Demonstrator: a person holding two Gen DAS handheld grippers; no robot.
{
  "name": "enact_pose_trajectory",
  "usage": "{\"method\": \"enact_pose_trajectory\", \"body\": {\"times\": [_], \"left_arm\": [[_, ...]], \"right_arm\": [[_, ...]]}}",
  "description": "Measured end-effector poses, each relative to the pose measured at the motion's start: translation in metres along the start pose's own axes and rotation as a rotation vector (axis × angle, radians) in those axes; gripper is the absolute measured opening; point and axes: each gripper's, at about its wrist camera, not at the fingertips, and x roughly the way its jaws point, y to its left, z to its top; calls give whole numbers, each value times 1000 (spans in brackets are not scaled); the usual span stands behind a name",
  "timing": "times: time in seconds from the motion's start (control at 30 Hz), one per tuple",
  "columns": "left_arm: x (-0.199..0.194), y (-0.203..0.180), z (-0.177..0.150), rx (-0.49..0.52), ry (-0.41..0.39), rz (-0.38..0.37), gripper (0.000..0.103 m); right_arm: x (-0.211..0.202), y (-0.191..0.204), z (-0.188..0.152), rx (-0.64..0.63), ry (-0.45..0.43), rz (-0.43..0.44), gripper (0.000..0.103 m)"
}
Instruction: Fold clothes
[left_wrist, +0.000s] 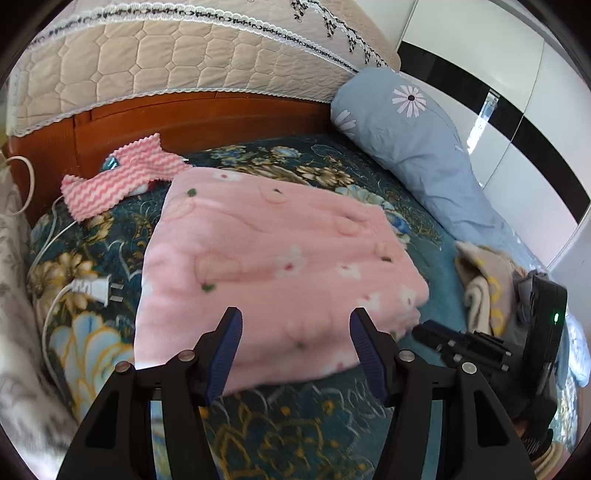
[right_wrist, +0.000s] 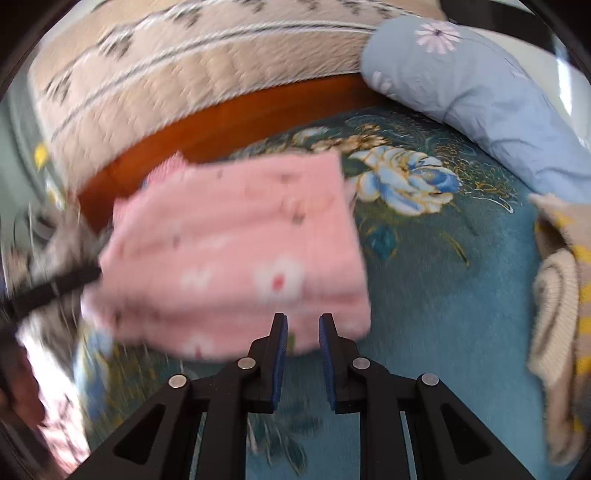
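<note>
Left wrist: left claw (left_wrist: 295, 328) open, empty; right claw (right_wrist: 303, 332) narrowly parted, empty; folded pink garment (left_wrist: 273, 258) on bed (left_wrist: 332, 417).

Bright daylight; right view motion-blurred, fisheye edges warped w/ dark vignette.

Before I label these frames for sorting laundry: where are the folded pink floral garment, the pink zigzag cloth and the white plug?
folded pink floral garment (left_wrist: 273, 258), left wrist view, middle of its top face.
pink zigzag cloth (left_wrist: 118, 177), left wrist view, its centre.
white plug (left_wrist: 94, 289), left wrist view, its body.
</note>
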Motion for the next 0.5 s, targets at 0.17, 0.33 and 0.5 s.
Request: {"method": "enact_pose_trajectory", "body": {"times": [0.17, 0.33, 0.5], "left_arm": [[-1, -3, -40, -115, -13, 12, 62], [10, -20, -74, -101, -15, 137, 62], [33, -22, -88, -167, 21, 220, 62]], "right_arm": [[-7, 3, -21, -30, -2, 15, 20], [-3, -1, -32, -44, -12, -31, 21], [12, 5, -36, -133, -26, -88, 33]]}}
